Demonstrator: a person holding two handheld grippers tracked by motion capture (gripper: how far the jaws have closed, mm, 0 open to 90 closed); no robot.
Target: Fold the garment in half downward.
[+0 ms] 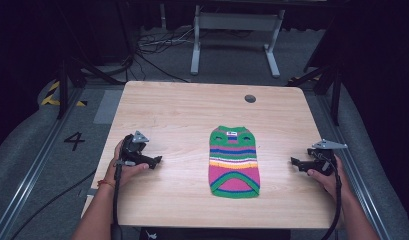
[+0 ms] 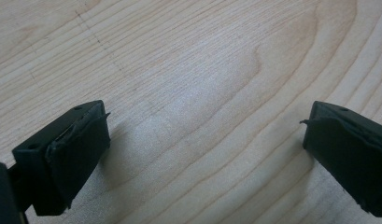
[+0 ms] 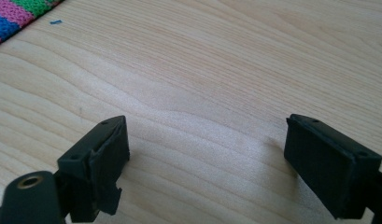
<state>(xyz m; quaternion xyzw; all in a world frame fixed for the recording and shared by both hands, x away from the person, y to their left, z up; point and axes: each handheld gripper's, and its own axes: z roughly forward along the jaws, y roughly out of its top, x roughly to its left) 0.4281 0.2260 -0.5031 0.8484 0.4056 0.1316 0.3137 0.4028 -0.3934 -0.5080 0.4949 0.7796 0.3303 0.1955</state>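
Striped sweater [image 1: 234, 161] flat mid-table, wide-open left gripper [image 1: 154, 161] and right gripper [image 1: 295, 162] well apart either side.

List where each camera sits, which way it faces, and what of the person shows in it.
High view: above the person's side, looking forward and down on the table; forearms, hands, left tongs, right tongs, striped garment.
Left gripper view: on the left tongs, looking down its open jaws at bare wood.
Right gripper view: on the right tongs, jaws open, facing wood and the garment's edge.
Shared: the garment, in the high and right gripper views.
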